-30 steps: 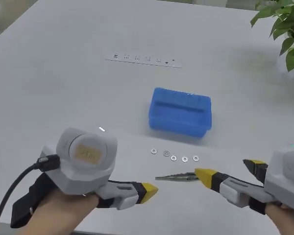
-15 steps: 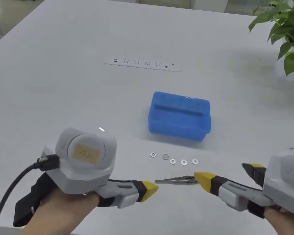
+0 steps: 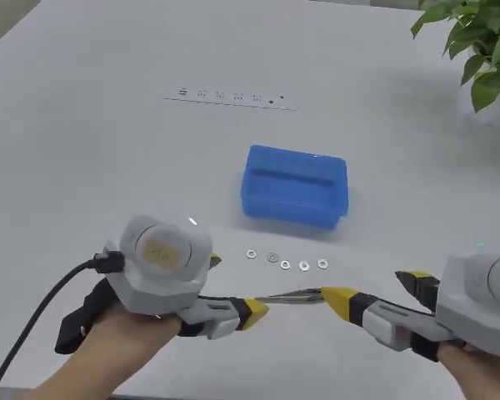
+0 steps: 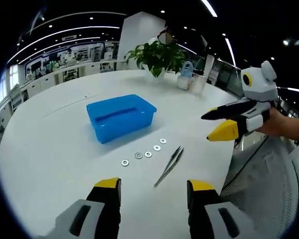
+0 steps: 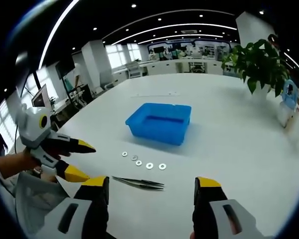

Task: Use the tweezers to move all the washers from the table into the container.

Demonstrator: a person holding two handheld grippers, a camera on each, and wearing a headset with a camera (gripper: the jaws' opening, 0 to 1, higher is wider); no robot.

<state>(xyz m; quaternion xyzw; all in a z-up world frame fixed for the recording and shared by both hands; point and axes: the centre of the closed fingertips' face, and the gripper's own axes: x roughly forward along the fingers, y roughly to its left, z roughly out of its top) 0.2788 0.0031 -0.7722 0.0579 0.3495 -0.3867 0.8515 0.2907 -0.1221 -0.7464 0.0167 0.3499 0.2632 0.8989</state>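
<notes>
Flat on the white table (image 3: 108,167), in the lower middle of the head view: slim metal tweezers (image 3: 290,295), not gripped. Long axis almost horizontal there, roughly parallel to the row of five washers (image 3: 285,265) just above. Narrow closed end toward the left of the frame, near the yellow tip of the left gripper (image 3: 233,285). Other end, seemingly with two arms slightly apart, toward the right, near the closer tip of the right gripper (image 3: 373,287).

In the left gripper view, tweezers (image 4: 169,166) on a diagonal, from bottom centre between the jaws up toward the right. Washers (image 4: 148,154) in a slanted line just to the left.

In the right gripper view, tweezers (image 5: 139,182) low in the frame, nearly horizontal, between the two jaws, split end at the right. Washers (image 5: 138,163) just above.

Both grippers with jaws wide apart, holding nothing, one at each end of the tweezers.

Blue plastic container (image 3: 287,208) at frame centre of the head view, above the washers, near but apart from them. Higher up, a white power strip (image 3: 231,98); in the upper right corner, a green plant (image 3: 475,42).
</notes>
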